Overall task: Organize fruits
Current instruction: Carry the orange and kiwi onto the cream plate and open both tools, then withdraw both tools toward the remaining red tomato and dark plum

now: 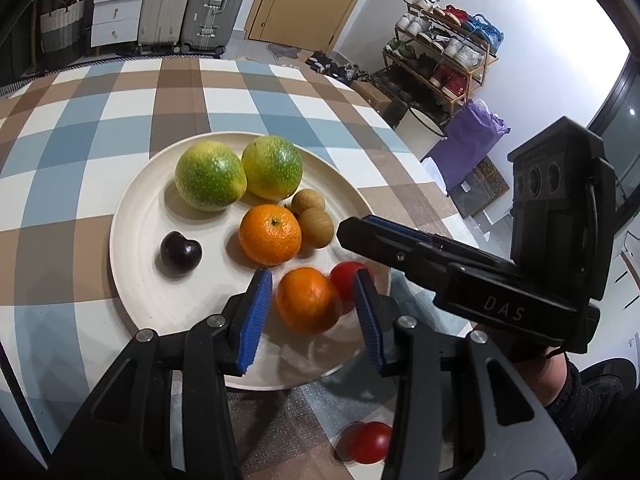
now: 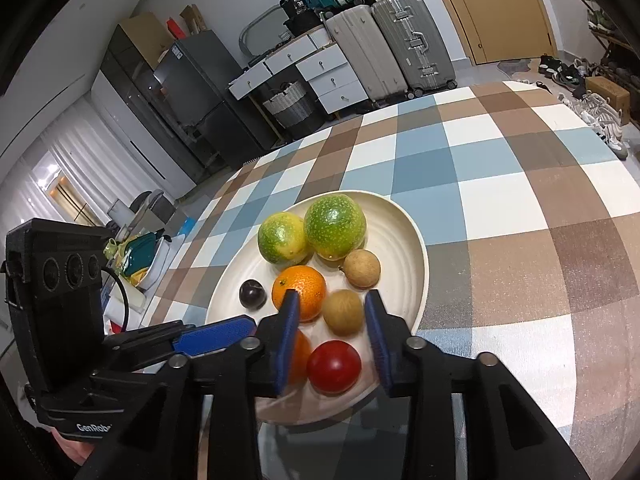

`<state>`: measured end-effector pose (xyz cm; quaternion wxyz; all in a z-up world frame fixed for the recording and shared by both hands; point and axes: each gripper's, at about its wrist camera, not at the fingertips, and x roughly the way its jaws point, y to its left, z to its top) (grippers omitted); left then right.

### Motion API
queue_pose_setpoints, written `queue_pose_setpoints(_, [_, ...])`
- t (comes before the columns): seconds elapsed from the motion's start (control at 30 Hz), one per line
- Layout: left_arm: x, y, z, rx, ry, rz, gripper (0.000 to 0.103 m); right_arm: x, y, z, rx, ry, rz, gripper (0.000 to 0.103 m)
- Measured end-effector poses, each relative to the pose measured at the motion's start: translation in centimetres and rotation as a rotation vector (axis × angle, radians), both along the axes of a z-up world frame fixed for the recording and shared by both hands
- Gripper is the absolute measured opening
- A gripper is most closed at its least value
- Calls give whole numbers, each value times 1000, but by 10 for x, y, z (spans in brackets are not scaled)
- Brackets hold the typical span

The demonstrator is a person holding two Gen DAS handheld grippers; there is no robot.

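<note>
Orange-skinned and firm, the near tangerine [image 1: 307,300] sits on the plate [image 1: 132,216] between the wide-spread left tongs [image 1: 310,316]; grip its round middle gently. Right tongs [image 2: 332,340] hang wide over the smooth, bruisable red tomato [image 2: 334,366].

The left tongs [image 1: 314,316] point forward and downward, their blue-padded fingers [image 1: 253,320] spread wide with a clear gap between the pads, gripping nothing. The right tongs [image 2: 332,340] are likewise parted, blue pads facing each other across an open gap, nothing clamped. In the left wrist view the right tongs [image 1: 384,232] reach in from the right side, angled leftward, with the person's dark-sleeved right hand [image 1: 560,376] behind the body. In the right wrist view the left tongs [image 2: 216,334] come in from the left, one blue pad showing flat-on
</note>
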<state>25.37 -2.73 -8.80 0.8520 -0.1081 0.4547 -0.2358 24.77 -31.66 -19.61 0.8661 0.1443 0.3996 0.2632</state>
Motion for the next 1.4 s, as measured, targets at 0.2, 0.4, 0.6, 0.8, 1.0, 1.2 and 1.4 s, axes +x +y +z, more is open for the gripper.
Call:
queue_pose_setpoints(0.2, [-5,5,6,5,-7,14,38,-8,-5,6,1,-35,-16,48])
queue_pose_setpoints(0.4, [-17,11,11,14,-21,31,38,-19,-13,3,4,-32,-38,48])
queue_pose_setpoints(0.6, [-35,16,14,25,-34,49,39,-36,-22,7,22,-53,-56,51])
queue_pose_setpoints(0.8, [-57,16,14,29,-49,40,39,-56,-28,12,23,-105,-59,53])
queue_pose_setpoints(1.0, [-78,15,13,38,-57,40,39,-75,-32,16,16,-132,-72,64])
queue_pose_setpoints(1.2, [-98,12,14,49,-72,47,47,-96,-34,21,4,-159,-79,72])
queue_pose_setpoints(1.4, [-119,12,17,59,-88,57,56,-119,-33,24,-11,-183,-71,78])
